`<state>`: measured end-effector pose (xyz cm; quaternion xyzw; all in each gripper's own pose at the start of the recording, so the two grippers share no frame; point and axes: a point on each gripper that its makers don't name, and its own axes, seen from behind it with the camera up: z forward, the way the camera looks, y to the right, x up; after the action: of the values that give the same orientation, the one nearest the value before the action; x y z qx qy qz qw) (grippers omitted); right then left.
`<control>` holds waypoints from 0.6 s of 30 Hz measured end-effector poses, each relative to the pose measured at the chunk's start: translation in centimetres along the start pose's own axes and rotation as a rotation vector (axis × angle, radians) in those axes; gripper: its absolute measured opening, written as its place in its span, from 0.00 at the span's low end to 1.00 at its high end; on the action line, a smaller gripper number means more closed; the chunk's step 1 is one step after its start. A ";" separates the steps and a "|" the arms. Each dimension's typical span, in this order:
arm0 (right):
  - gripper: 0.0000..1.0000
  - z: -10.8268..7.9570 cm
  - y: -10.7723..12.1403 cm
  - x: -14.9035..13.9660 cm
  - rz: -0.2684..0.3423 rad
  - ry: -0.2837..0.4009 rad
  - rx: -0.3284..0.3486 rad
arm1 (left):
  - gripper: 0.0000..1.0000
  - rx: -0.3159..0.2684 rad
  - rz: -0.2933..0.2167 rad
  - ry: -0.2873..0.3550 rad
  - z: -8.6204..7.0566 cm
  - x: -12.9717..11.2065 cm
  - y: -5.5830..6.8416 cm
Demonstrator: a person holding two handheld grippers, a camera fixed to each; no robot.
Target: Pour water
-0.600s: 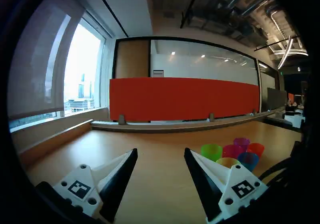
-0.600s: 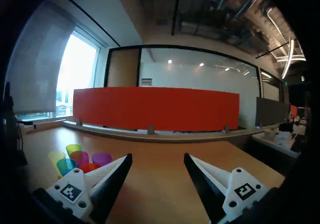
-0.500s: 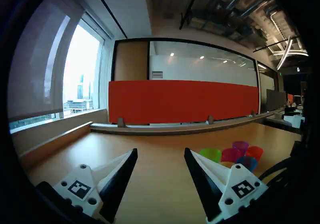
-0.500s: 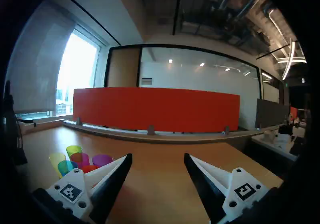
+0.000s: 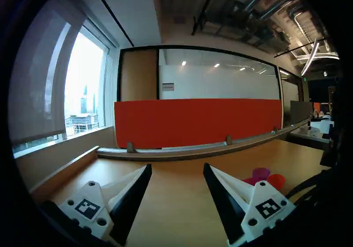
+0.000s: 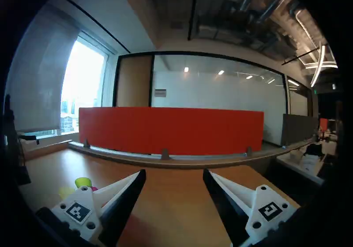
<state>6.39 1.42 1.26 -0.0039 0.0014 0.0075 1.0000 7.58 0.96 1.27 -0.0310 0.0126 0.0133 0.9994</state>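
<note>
Right now your left claw (image 5: 176, 178) stands wide, its white wedge-shaped fingers (image 5: 118, 190) with black inner faces holding nothing above the smooth wooden bench (image 5: 176, 216). A purple cup (image 5: 261, 173) and an orange cup (image 5: 277, 180), round-rimmed plastic, peek out behind its right finger. Your right claw (image 6: 174, 178) is just as wide and bare; a green cup (image 6: 82, 182) and a yellow cup (image 6: 66, 192) sit behind its left finger. A flat red panel (image 5: 198, 121) runs along the bench's far edge.

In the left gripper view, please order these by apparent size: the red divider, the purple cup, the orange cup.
Largest: red divider.
Then purple cup and orange cup: alike, both partly hidden, so unranked.
</note>
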 end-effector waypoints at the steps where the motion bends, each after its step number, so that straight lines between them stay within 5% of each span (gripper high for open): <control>1: 1.00 0.1 0.1 0.4 0.000 -0.001 -0.001 | 0.86 -0.001 0.003 0.001 0.1 0.4 -0.1; 18: 1.00 1.1 0.4 5.8 0.036 0.005 0.008 | 0.86 -0.026 0.018 0.011 1.4 6.0 0.0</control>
<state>12.18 1.93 2.36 0.0003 0.0043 0.0254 0.9997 13.57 1.23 2.53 -0.0440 0.0184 0.0221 0.9986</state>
